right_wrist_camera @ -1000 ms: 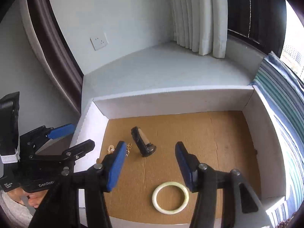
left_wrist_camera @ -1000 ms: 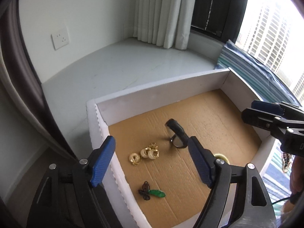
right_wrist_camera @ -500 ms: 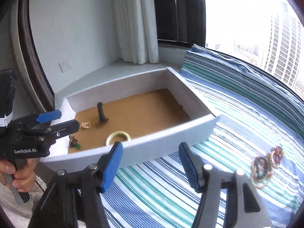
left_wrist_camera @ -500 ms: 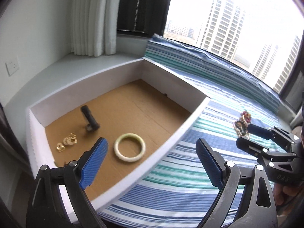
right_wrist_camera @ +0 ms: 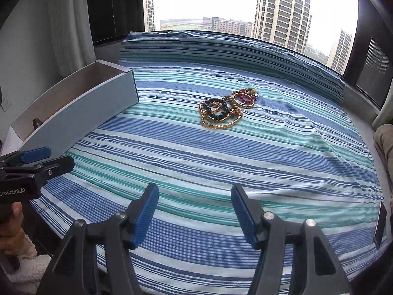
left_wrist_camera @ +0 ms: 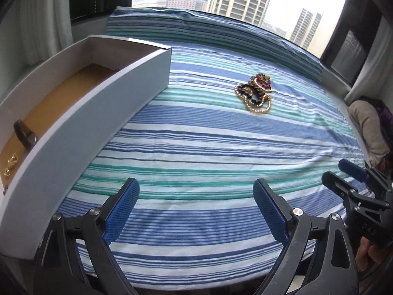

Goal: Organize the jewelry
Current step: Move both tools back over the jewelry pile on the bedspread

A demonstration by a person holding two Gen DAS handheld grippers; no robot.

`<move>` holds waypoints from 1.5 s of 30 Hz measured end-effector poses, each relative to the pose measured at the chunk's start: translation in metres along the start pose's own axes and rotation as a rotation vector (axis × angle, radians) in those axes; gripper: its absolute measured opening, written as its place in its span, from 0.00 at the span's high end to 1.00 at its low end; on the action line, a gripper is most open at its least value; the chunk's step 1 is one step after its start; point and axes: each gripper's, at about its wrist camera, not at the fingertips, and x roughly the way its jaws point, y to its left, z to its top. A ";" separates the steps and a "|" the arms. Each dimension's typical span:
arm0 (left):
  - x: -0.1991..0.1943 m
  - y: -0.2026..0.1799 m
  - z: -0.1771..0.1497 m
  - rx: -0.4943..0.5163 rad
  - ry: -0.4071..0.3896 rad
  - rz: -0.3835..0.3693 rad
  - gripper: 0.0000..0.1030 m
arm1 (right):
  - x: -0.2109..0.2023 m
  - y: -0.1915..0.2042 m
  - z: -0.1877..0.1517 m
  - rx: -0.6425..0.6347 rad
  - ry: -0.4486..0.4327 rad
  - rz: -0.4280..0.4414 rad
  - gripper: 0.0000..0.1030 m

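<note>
A tangled pile of jewelry [left_wrist_camera: 255,93] [right_wrist_camera: 224,109], gold chains with dark and red bead bracelets, lies on the striped bedspread [left_wrist_camera: 208,147] [right_wrist_camera: 221,152], far ahead of both grippers. To the left stands a white box [left_wrist_camera: 81,127] [right_wrist_camera: 73,113] with a cardboard floor; a dark ring [left_wrist_camera: 24,135] and gold earrings [left_wrist_camera: 11,163] lie in it. My left gripper [left_wrist_camera: 195,209] hangs open over the near part of the bedspread with nothing between its blue pads. My right gripper [right_wrist_camera: 194,212] is open too and empty, level with it on the right.
In the left wrist view the right gripper shows at the right edge [left_wrist_camera: 353,184]; in the right wrist view the left gripper [right_wrist_camera: 34,164] and a hand [right_wrist_camera: 11,218] show at the left. A beige cushion [left_wrist_camera: 368,127] lies at the bed's right; a window runs behind.
Both grippers have swung right, away from over the box to above the striped bedspread. The bead and chain pile has come into full view ahead. Both sets of jaws stand slightly wider.
</note>
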 end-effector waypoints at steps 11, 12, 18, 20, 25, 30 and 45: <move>-0.002 -0.017 -0.007 0.037 0.003 0.032 0.08 | -0.011 0.012 -0.017 -0.005 -0.016 0.054 0.39; -0.001 -0.017 -0.006 0.038 0.003 0.039 0.08 | -0.010 0.013 -0.018 -0.006 -0.011 0.056 0.39; 0.006 -0.016 -0.003 0.040 0.011 0.057 0.08 | -0.003 0.011 -0.021 0.007 0.006 0.064 0.39; 0.009 -0.018 -0.003 0.048 0.017 0.062 0.08 | -0.001 0.009 -0.021 0.012 0.011 0.064 0.39; 0.018 -0.021 -0.001 0.058 0.032 0.070 0.08 | 0.008 0.006 -0.024 0.032 0.033 0.070 0.39; 0.024 -0.022 0.001 0.061 0.040 0.078 0.08 | 0.018 0.002 -0.026 0.045 0.056 0.080 0.39; 0.045 -0.014 0.006 0.059 0.073 0.095 0.08 | 0.049 -0.015 -0.010 0.073 0.086 0.089 0.39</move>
